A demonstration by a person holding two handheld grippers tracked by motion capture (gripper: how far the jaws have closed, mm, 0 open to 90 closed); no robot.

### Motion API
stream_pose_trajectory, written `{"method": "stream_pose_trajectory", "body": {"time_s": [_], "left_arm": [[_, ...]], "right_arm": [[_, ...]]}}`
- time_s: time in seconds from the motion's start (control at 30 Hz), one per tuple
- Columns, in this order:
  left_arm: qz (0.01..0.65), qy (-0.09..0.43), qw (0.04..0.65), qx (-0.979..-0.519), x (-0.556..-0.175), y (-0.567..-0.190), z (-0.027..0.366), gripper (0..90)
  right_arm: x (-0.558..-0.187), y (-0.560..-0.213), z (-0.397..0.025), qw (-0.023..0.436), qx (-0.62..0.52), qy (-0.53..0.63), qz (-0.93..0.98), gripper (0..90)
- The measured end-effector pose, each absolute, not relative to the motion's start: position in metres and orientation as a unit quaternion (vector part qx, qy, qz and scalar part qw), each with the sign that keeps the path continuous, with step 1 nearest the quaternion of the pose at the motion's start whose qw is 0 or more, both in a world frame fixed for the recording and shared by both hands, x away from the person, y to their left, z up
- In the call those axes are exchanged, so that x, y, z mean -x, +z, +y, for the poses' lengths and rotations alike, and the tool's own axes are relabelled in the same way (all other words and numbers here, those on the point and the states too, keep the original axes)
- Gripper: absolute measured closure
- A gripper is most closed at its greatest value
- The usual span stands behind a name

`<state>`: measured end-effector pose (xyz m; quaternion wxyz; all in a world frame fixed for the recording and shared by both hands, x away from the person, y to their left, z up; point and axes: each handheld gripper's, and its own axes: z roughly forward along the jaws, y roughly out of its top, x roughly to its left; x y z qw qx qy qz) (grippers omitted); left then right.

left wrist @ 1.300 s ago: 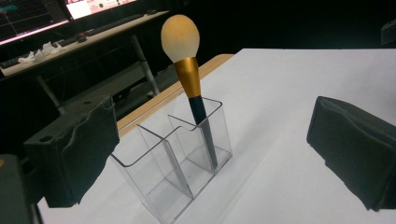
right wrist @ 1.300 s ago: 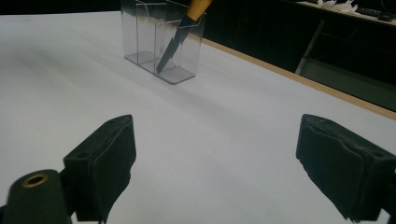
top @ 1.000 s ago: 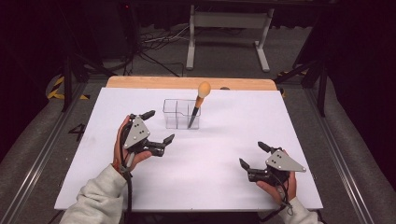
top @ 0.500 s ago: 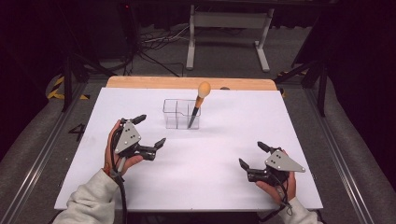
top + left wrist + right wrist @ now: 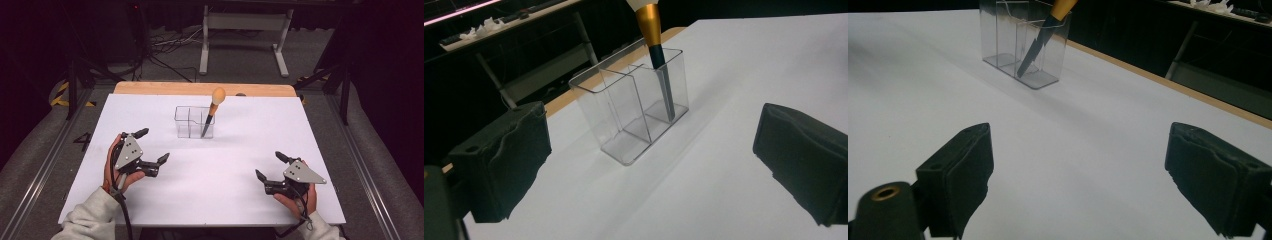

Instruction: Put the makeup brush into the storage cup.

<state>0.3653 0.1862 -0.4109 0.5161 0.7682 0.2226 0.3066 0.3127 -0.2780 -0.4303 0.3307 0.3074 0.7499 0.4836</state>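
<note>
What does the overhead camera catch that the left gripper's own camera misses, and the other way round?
High view alone: both hands, the left gripper and right gripper with open jaws, apart on the white table, and the knife's rounded orange handle end. Left gripper view alone: the clear holder's inner dividers seen close. Both share the clear holder with the knife leaning in one end compartment.

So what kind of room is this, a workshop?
Probably a lab or recording studio: a white-topped table in a dark room, loose cables on the carpeted floor, and a metal stand behind.
</note>
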Motion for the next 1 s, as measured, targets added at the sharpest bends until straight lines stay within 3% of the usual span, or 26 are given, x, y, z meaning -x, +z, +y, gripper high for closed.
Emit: {"method": "stream_pose_trajectory", "body": {"time_s": [1.0], "left_arm": [[0.254, 0.288, 0.481, -0.788, -0.352, -0.434, 0.227, 2.2]], "right_arm": [[-0.319, -0.426, -0.294, 0.354, -0.322, 0.476, 0.737, 11.4]]}}
